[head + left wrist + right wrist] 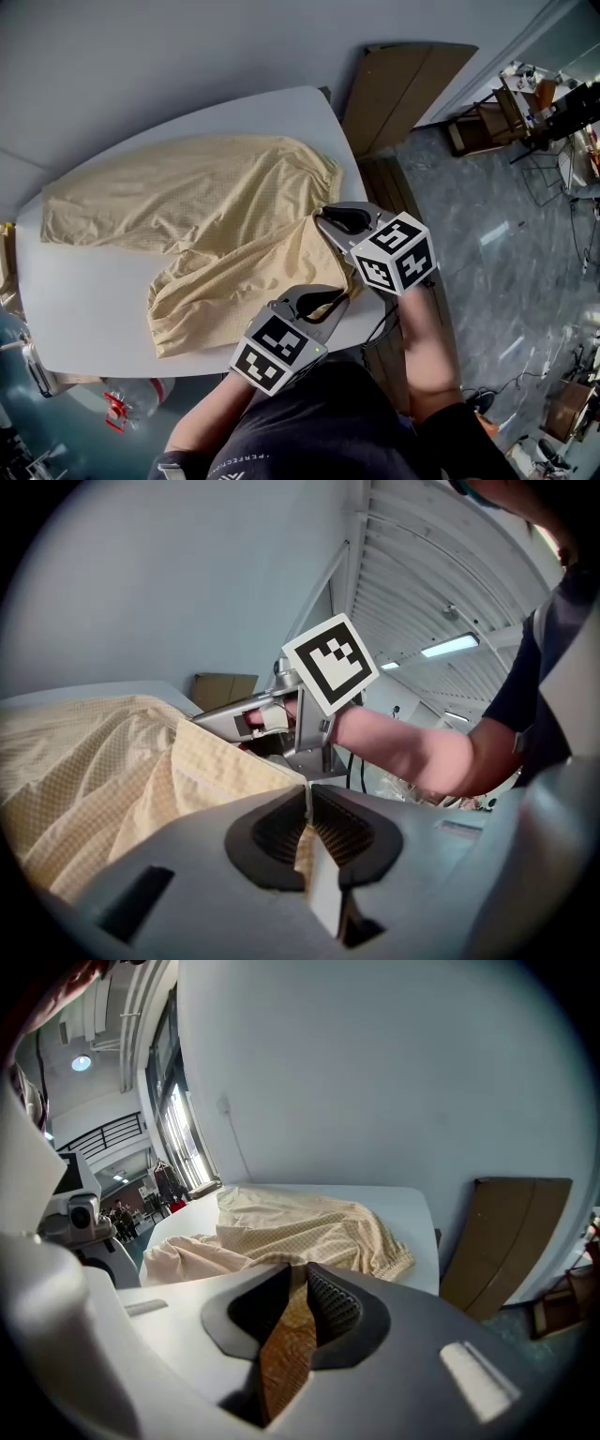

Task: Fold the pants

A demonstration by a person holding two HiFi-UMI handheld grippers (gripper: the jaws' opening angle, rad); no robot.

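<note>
On the white rounded desk (84, 309) lie pale yellow mesh pants (206, 206). My left claw (333, 302) and right claw (323, 220) each pinch their near edge, probably to carry it over evenly.

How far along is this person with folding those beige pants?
Early on. Done: the beige pants lie spread on the white table, rumpled, legs apart. In hand: the left gripper and right gripper each pinch the pants' edge nearest the person. Still to do: no neat fold shows yet, so the folding itself likely remains.
</note>
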